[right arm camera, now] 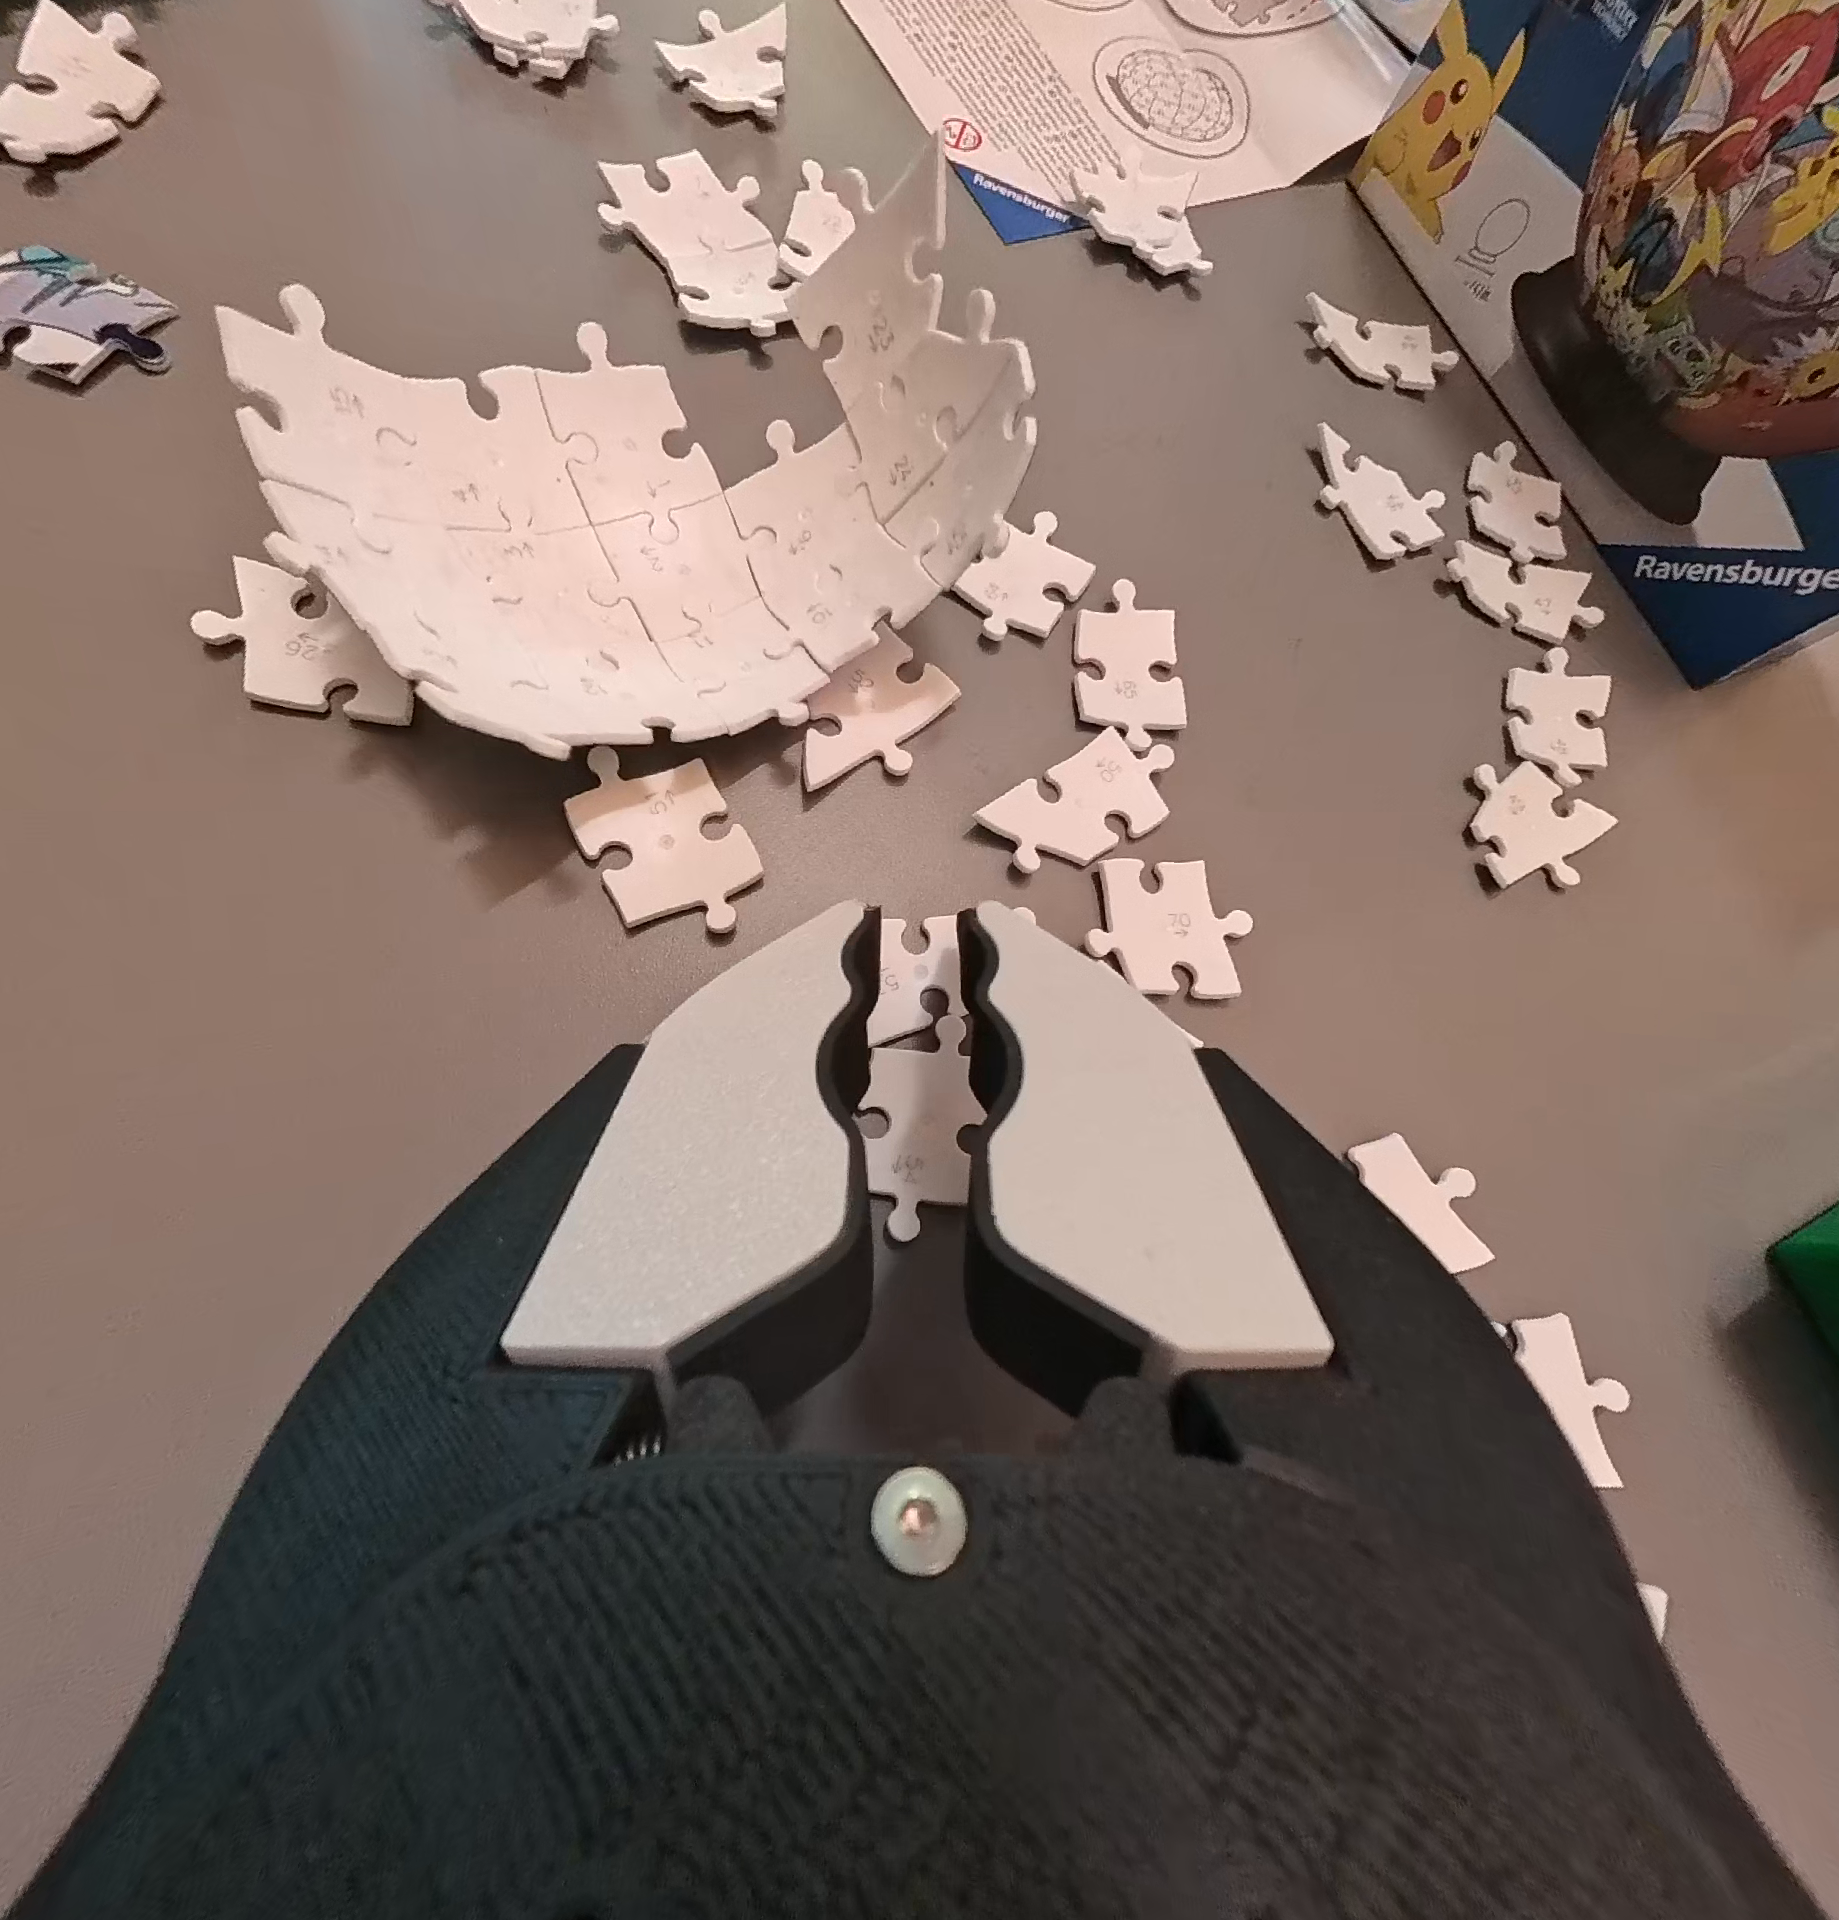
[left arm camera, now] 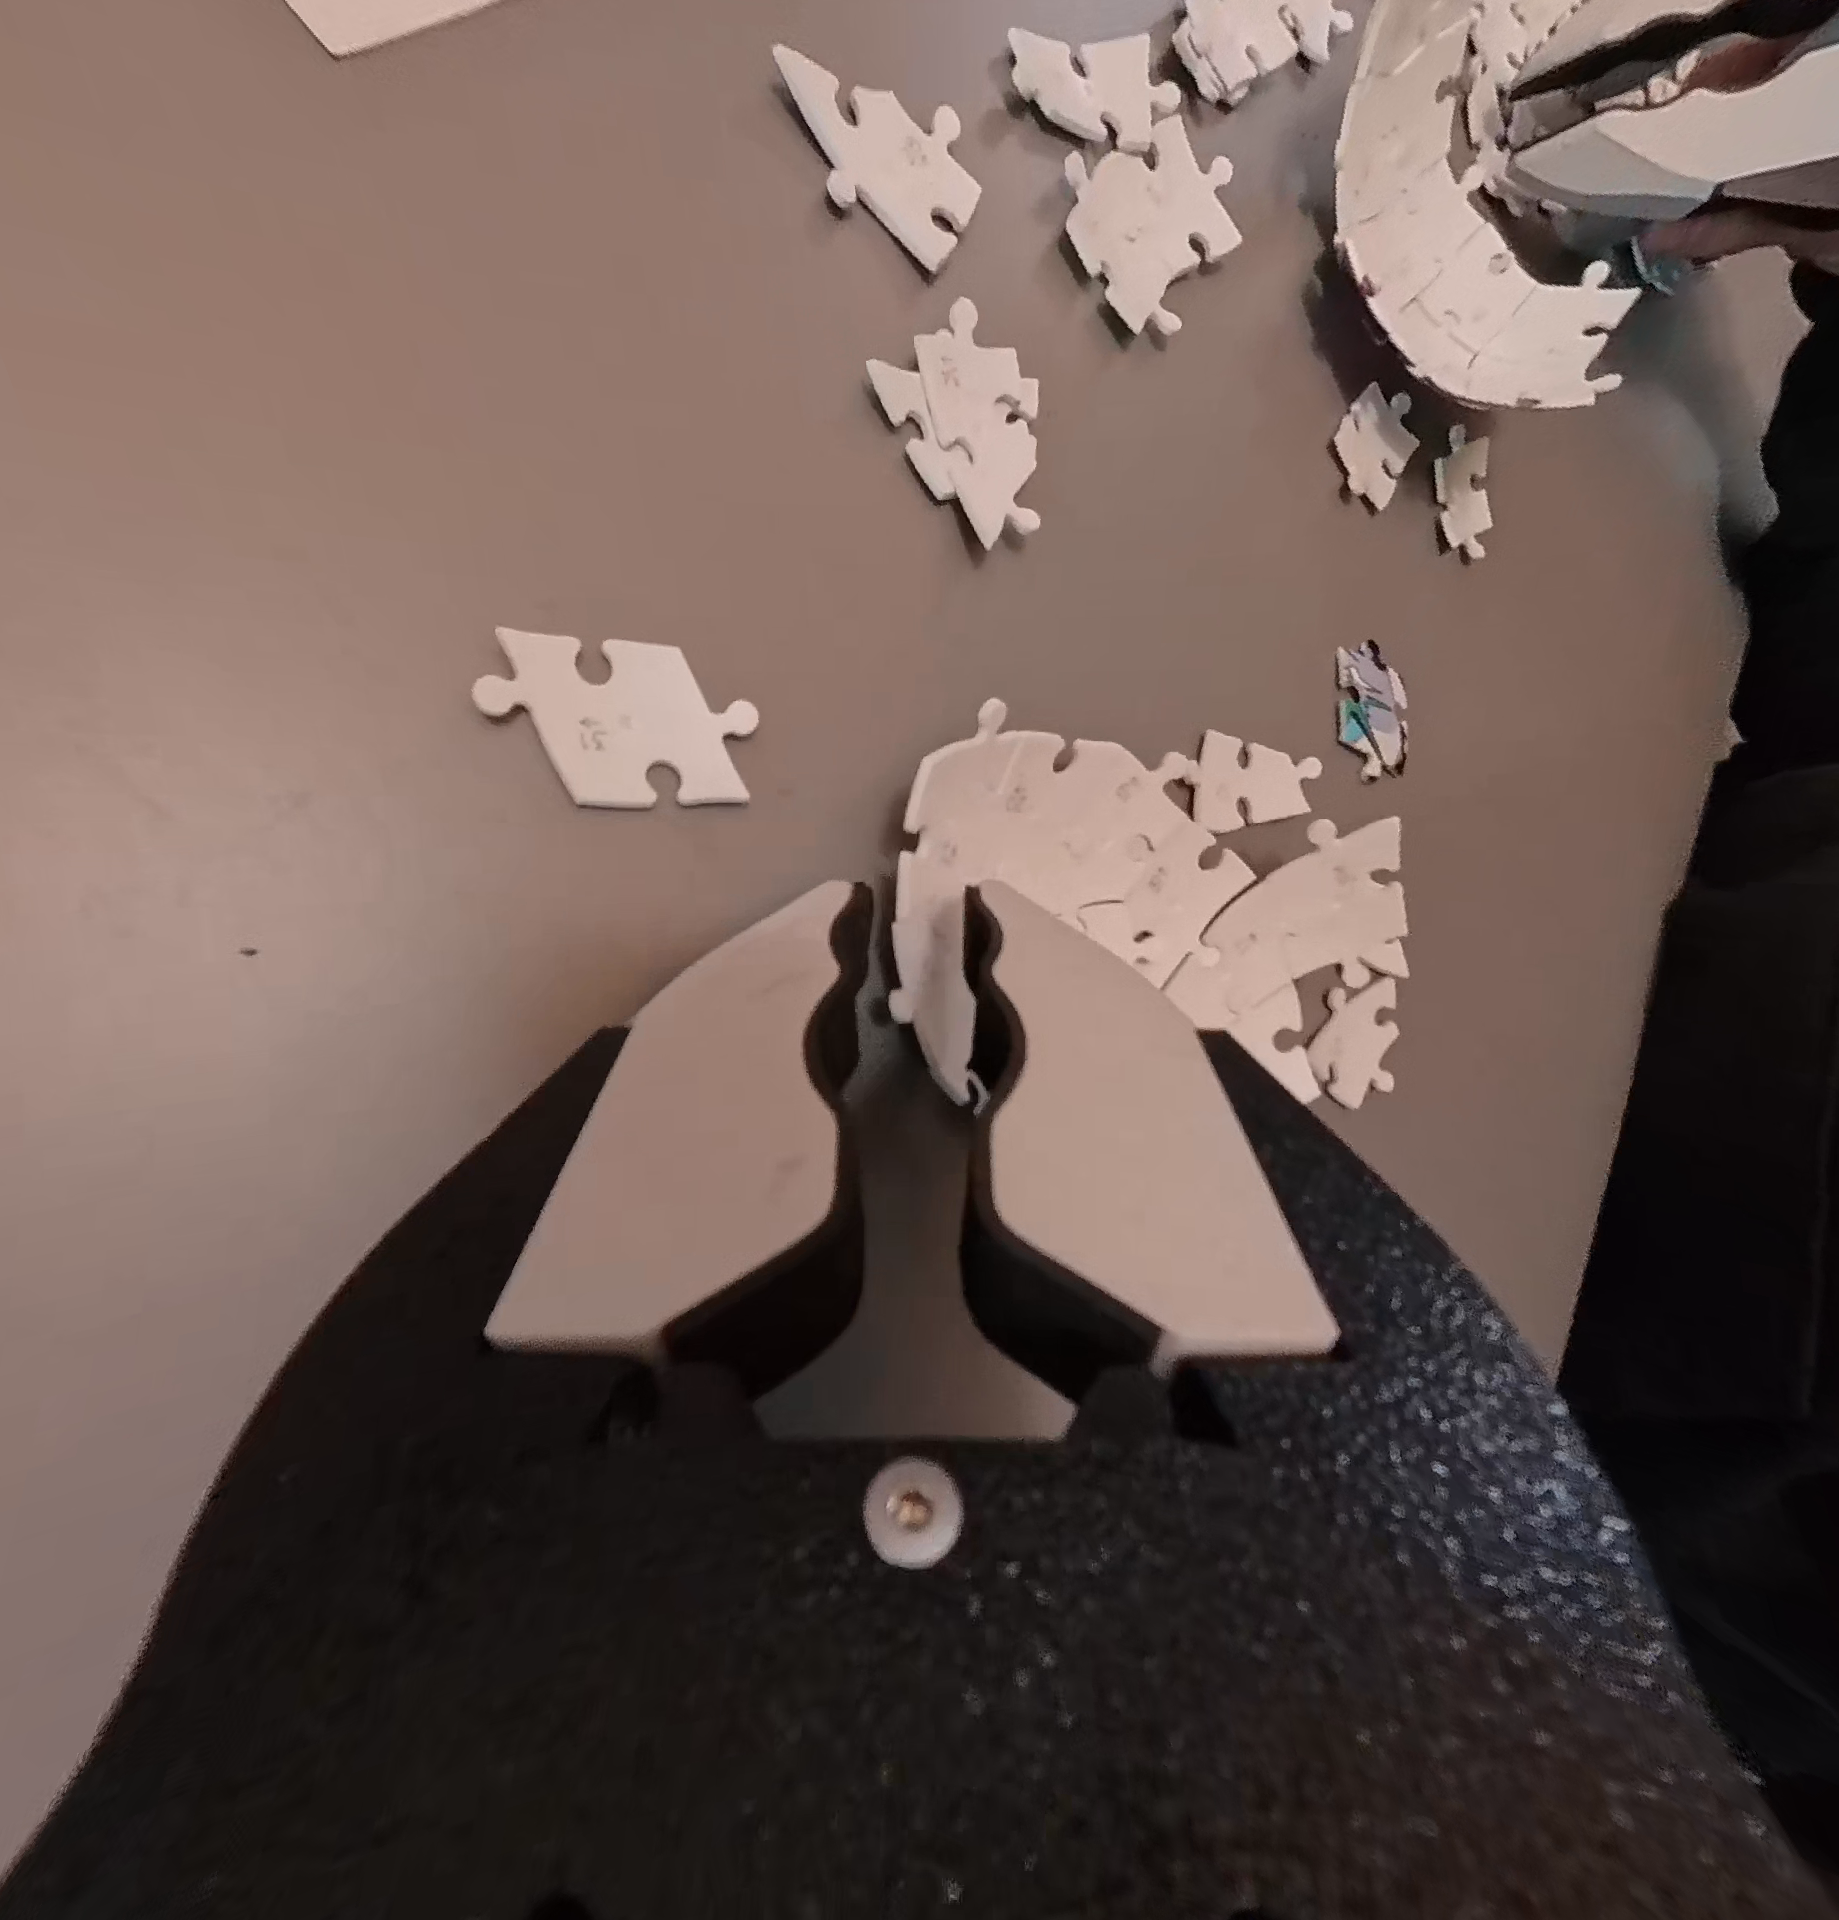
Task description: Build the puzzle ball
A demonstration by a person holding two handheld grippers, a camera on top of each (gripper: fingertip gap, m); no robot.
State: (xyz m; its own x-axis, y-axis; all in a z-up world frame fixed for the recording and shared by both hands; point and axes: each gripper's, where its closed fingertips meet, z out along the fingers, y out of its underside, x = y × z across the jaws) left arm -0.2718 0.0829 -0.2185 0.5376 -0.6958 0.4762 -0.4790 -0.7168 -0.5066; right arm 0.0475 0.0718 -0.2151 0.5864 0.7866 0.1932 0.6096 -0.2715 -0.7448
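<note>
My left gripper [left arm camera: 915, 904] is shut on the edge of a small curved section of joined white puzzle pieces [left arm camera: 1102, 862], which rests on the grey table. My right gripper [right arm camera: 915, 920] is shut on two joined white pieces [right arm camera: 910, 1122], held flat between the fingers above the table. A larger bowl-shaped section [right arm camera: 541, 540] of joined pieces sits ahead and left of the right gripper. It also shows in the left wrist view [left arm camera: 1434, 270] at the top right, next to the right gripper [left arm camera: 1673, 114].
Loose white pieces [right arm camera: 1123, 800] lie scattered over the table [right arm camera: 271, 1039], with one printed-side piece [left arm camera: 1370, 717]. The puzzle box [right arm camera: 1663, 312] and an instruction sheet [right arm camera: 1081, 94] lie at the back right. A green object [right arm camera: 1829, 1288] and a person's dark clothing [left arm camera: 1777, 935] are at right. My right fingertips sit around 35 cm from my left ones. The green object [right arm camera: 1829, 1288] sits 20 cm or so from the ends of my right fingers.
</note>
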